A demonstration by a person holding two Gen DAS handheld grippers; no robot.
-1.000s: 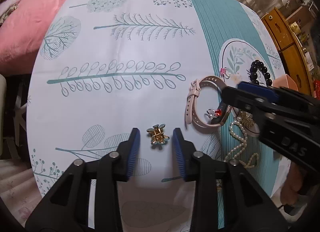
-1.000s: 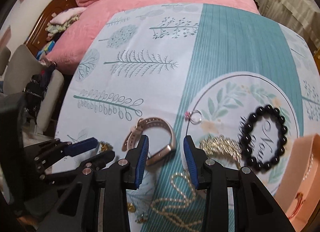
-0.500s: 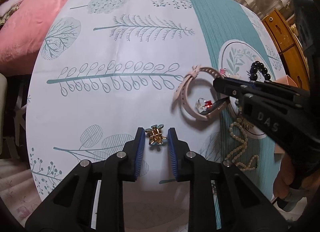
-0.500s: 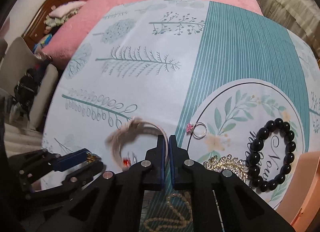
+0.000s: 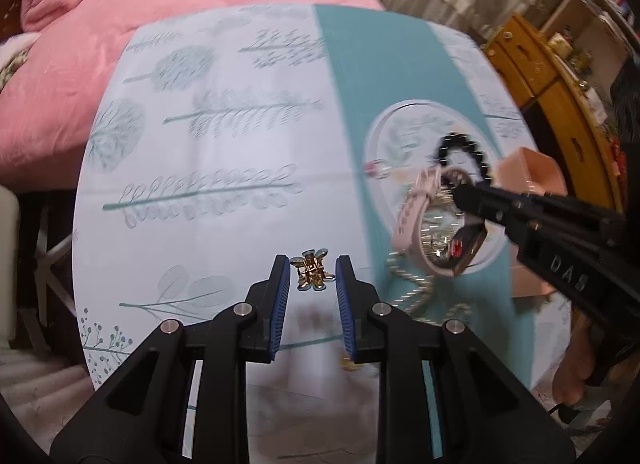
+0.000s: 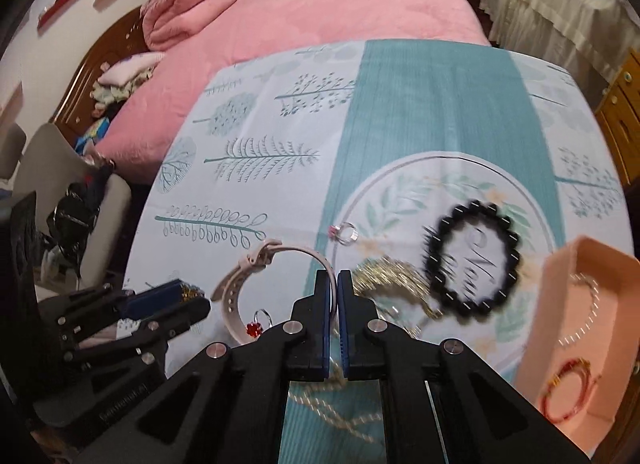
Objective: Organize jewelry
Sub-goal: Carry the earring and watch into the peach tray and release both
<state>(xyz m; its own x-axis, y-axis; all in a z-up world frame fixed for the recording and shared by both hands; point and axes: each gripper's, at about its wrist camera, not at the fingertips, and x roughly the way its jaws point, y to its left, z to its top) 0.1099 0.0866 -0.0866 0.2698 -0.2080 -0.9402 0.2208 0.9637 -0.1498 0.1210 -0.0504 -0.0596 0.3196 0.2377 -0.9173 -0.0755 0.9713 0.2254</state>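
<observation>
My left gripper [image 5: 312, 276] is shut on a gold flower-shaped hair clip [image 5: 311, 272], held a little above the patterned tablecloth [image 5: 224, 151]. My right gripper [image 6: 336, 282] is shut on the thin band of a pale pink watch [image 6: 236, 300], which hangs tilted off the cloth. In the left wrist view the watch [image 5: 412, 219] dangles from the right gripper [image 5: 460, 195] over the printed circle. A small ring with a red stone [image 6: 256, 328] sits against the band's lower part. The left gripper [image 6: 176, 292] shows at the left of the right wrist view.
On the cloth lie a black bead bracelet [image 6: 472, 260], a ring with a pink stone [image 6: 344, 232], a gold brooch [image 6: 384, 280] and a pearl necklace [image 6: 332, 408]. A pink box [image 6: 580, 304] at the right holds a red bracelet [image 6: 568, 396]. A pink bed [image 6: 320, 3] lies beyond the table.
Both grippers closed and rose. The left took hold of the gold clip. The right pinched the watch band and carried the watch up and to the right, over the printed circle.
</observation>
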